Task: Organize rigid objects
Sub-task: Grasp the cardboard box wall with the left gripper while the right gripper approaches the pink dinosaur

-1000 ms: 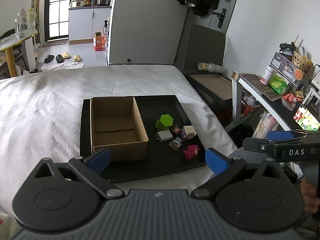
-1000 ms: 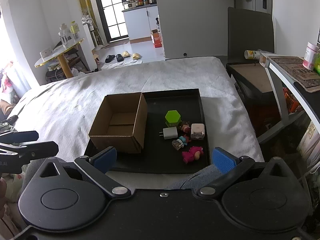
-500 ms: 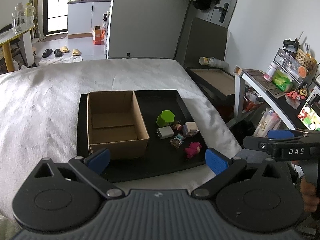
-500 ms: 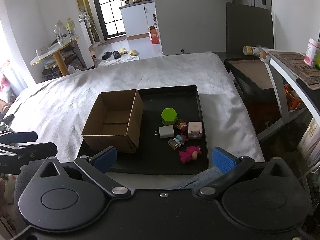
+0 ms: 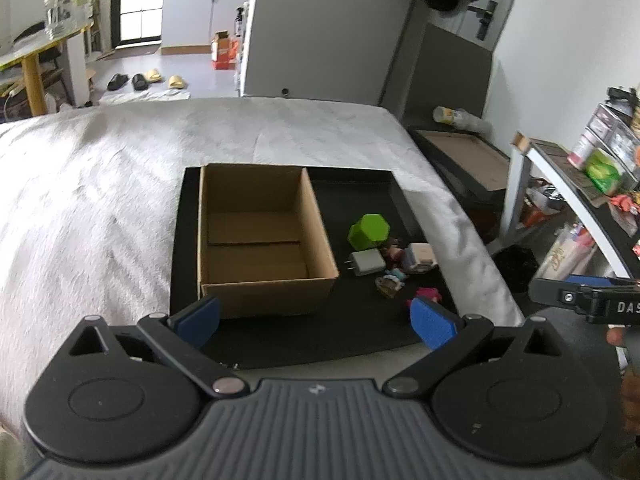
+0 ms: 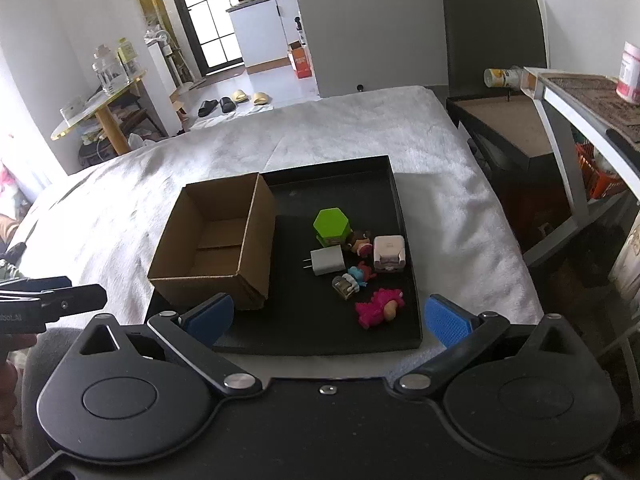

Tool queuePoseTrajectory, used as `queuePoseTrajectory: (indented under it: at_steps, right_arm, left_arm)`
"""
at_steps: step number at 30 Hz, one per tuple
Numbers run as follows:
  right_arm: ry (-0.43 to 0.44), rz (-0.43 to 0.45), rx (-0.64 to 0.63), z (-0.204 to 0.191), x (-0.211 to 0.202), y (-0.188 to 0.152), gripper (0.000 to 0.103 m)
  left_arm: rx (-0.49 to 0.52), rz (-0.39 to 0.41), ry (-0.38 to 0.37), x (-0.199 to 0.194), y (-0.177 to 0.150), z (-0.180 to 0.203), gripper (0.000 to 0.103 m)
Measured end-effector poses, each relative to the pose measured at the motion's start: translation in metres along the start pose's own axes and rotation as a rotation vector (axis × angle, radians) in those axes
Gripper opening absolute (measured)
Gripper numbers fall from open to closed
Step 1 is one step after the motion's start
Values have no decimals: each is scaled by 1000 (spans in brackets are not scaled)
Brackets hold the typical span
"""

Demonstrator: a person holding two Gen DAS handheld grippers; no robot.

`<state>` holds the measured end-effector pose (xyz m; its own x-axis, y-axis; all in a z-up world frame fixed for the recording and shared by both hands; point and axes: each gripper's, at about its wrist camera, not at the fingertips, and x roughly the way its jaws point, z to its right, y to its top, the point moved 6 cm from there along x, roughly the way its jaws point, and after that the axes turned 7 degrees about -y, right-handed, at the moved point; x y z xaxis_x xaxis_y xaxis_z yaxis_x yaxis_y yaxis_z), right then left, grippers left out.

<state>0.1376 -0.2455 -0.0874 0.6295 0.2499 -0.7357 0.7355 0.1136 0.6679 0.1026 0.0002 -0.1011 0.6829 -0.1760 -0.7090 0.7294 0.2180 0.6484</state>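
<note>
Nearest the lens in each wrist view is the gripper's own black body. The left gripper (image 5: 316, 318) has its blue-padded fingers (image 5: 199, 317) spread wide with nothing between them, and the right gripper (image 6: 328, 316) is spread just as wide and equally empty. Each shows in the other's view at the frame edge (the right one at the far right of the left view, the left one at the far left of the right view).

Just beyond the fingertips lies a shallow black tray (image 6: 400, 208) on a white bedspread (image 6: 340, 128). On the tray's left half stands an open cardboard box (image 6: 216, 240), upright, its flat bottom bare. On the right half the small things are clustered — closest is a pink plush-like figure (image 6: 380, 306) lying on its side near the tray's front edge. Behind it are a small clear-cased trinket (image 6: 345, 286) and a tiny blue-and-red figure (image 6: 360, 274), touching or nearly so. Further back sit a white plug-in charger (image 6: 328, 260), prongs pointing toward the box, a little dark-haired doll figure (image 6: 360, 242) and a white-and-pink cube-shaped item (image 6: 388, 254). Furthest of the cluster is a green hexagonal block (image 6: 331, 226), just behind the charger.

Past the bed — a tiled floor with slippers (image 6: 234, 100) and a round table (image 6: 100, 108) at left.
</note>
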Motion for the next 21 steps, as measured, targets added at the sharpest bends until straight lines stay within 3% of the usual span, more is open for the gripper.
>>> queuePoseTrajectory:
  at_steps: [21]
  right_arm:
    - [-23,-140,46,22,69,15,103]
  left_arm:
    - [-192,-47,116,53,9,-80,97]
